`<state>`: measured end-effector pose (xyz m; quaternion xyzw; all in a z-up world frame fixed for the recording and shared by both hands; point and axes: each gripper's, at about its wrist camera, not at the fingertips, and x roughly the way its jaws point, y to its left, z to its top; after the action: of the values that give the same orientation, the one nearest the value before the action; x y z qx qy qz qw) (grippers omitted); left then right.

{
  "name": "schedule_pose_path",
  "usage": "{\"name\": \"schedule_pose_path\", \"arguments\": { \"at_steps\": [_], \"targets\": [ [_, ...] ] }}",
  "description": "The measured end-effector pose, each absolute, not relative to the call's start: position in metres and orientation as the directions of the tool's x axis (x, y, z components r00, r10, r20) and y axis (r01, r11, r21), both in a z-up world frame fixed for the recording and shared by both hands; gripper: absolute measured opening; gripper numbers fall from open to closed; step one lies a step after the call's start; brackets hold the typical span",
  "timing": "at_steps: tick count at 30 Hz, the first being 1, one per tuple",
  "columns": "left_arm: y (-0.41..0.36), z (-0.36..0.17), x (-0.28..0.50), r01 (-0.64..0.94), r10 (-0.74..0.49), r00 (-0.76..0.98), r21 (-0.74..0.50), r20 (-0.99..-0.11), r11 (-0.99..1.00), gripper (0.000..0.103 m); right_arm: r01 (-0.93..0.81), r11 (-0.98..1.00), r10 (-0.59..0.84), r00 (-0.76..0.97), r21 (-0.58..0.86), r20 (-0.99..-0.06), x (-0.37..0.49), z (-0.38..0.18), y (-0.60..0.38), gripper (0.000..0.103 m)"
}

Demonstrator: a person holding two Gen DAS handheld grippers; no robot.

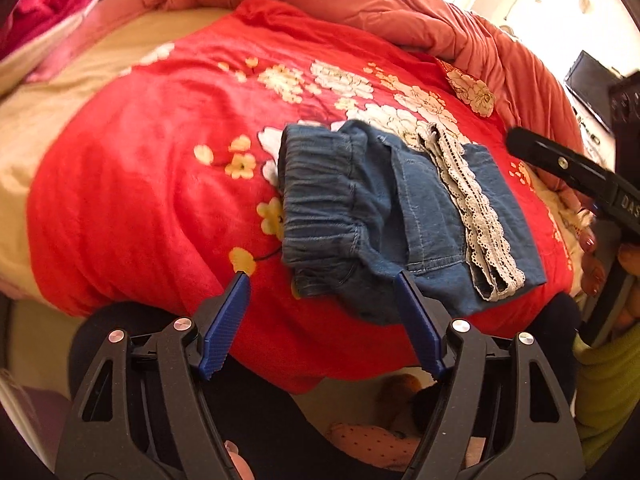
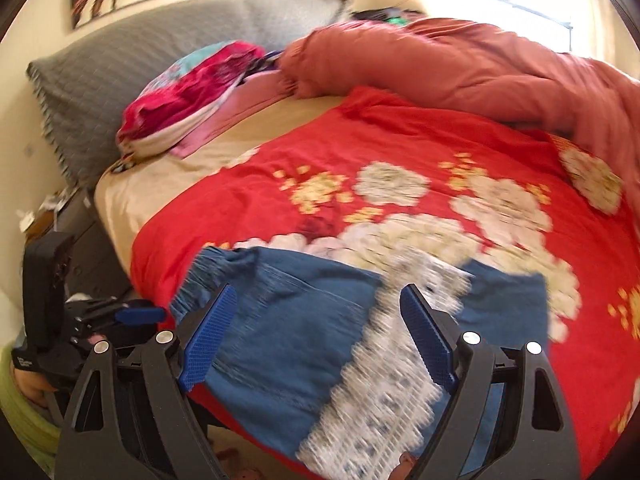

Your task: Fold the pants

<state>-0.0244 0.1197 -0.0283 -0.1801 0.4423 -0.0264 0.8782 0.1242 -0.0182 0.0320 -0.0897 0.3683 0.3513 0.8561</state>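
Pants (image 1: 404,216) folded on red blanket (image 1: 160,160) — rust duvet (image 1: 400,4) bunched behind.

White capitals "DAS" are the one readable marking. They stand at the right edge of the left wrist view, on the black body of the right gripper (image 1: 516,142), and the frame cuts them off. In the right wrist view a small white label sits low at the left edge on the left gripper (image 2: 140,314), too small and blurred to read
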Motion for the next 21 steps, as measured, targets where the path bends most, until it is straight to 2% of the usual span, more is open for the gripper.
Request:
{"name": "schedule_pose_path", "arguments": {
  "at_steps": [4,6,9,21],
  "targets": [
    [0.122,-0.036,-0.021,-0.116,-0.26,0.609,-0.408,-0.749,0.905,0.064,-0.73,0.673,0.557,0.395,0.119,-0.73,0.137,0.022,0.015,0.083],
    [0.119,-0.038,-0.019,-0.108,-0.28,0.601,-0.423,-0.748,0.9,0.057,-0.755,0.644,0.558,0.352,0.124,-0.752,0.142,0.014,0.031,0.083],
    [0.115,-0.043,-0.014,-0.106,-0.303,0.594,-0.446,-0.745,0.889,0.051,-0.784,0.606,0.557,0.295,0.138,-0.776,0.145,0.004,0.05,0.083],
    [0.116,-0.058,-0.009,-0.121,-0.307,0.597,-0.461,-0.741,0.879,0.051,-0.877,0.473,0.49,0.18,0.087,-0.853,0.16,-0.033,0.114,0.082]
  ]
}}
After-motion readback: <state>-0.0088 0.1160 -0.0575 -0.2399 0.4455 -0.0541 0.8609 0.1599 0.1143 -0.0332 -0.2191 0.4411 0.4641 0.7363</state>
